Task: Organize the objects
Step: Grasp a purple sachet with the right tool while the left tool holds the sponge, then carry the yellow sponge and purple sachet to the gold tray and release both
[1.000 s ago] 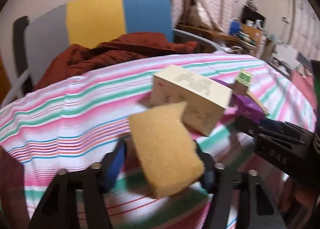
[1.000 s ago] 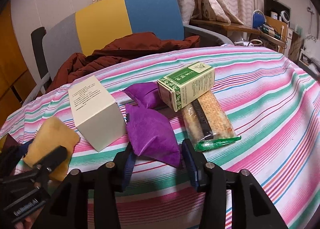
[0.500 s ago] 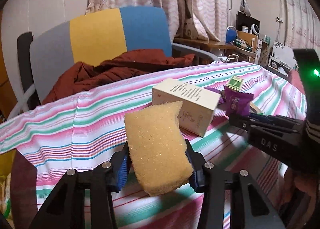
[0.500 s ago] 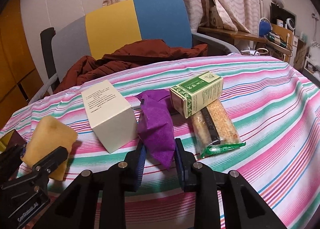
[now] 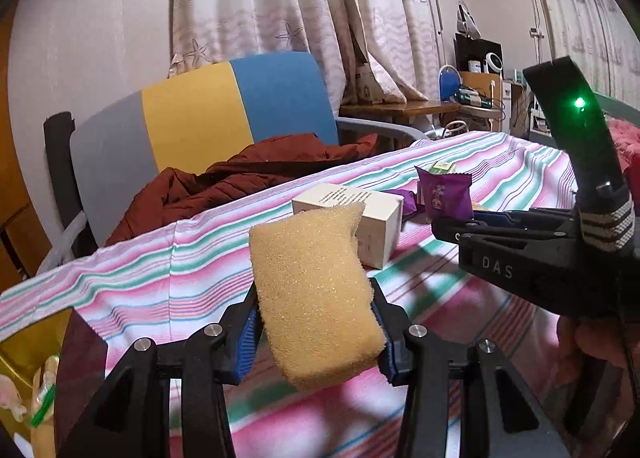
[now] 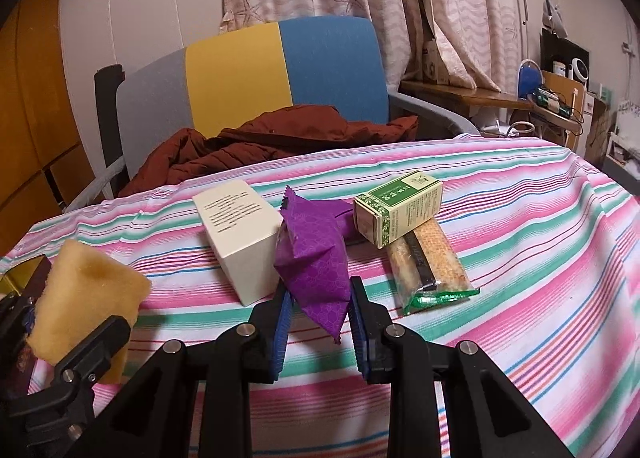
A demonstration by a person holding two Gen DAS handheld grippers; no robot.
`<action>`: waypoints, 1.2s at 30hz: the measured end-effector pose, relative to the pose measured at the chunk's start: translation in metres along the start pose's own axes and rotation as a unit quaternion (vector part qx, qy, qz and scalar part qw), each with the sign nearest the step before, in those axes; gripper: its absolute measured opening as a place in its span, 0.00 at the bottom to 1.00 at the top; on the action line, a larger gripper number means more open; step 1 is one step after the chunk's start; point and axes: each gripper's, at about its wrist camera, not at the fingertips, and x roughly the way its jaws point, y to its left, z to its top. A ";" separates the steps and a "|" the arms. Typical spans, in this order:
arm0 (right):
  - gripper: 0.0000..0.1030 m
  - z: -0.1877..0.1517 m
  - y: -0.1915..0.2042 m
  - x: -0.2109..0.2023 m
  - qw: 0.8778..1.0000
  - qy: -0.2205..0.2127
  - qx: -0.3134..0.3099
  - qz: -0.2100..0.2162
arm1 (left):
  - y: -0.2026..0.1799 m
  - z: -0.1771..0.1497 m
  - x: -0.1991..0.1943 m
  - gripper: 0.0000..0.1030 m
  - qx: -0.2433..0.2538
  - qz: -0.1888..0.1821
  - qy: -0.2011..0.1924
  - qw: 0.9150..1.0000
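My left gripper (image 5: 316,334) is shut on a yellow sponge (image 5: 314,290) and holds it above the striped tablecloth (image 5: 168,278). The sponge also shows at the left of the right wrist view (image 6: 80,298). My right gripper (image 6: 320,322) is shut on a purple packet (image 6: 316,262), lifted off the cloth; the packet shows in the left wrist view (image 5: 442,196) too. On the cloth lie a cream box (image 6: 240,234), a second purple packet (image 6: 340,214), a green box (image 6: 400,214) and a wrapped cracker pack (image 6: 432,266).
A chair (image 6: 280,70) with a rust-red jacket (image 6: 280,138) stands behind the table. A yellow container (image 5: 28,370) with items sits at the lower left in the left wrist view. A cluttered desk (image 6: 500,98) is at the far right.
My right gripper closed on the purple packet and lifted it off the cloth. My left gripper rose and drew back with the sponge in it.
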 end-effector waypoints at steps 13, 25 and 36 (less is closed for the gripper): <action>0.27 -0.021 0.018 -0.031 1.000 -0.007 -0.002 0.025 | 0.011 -0.023 -0.044 0.46 -0.041 -0.020 -0.021 0.999; 0.27 -0.049 0.044 -0.066 0.995 0.020 0.033 0.087 | 0.030 -0.040 -0.112 0.46 -0.082 -0.056 -0.055 0.994; 0.27 -0.057 0.106 -0.089 0.984 0.043 0.019 0.169 | 0.092 -0.058 -0.162 0.46 -0.163 -0.036 -0.043 0.985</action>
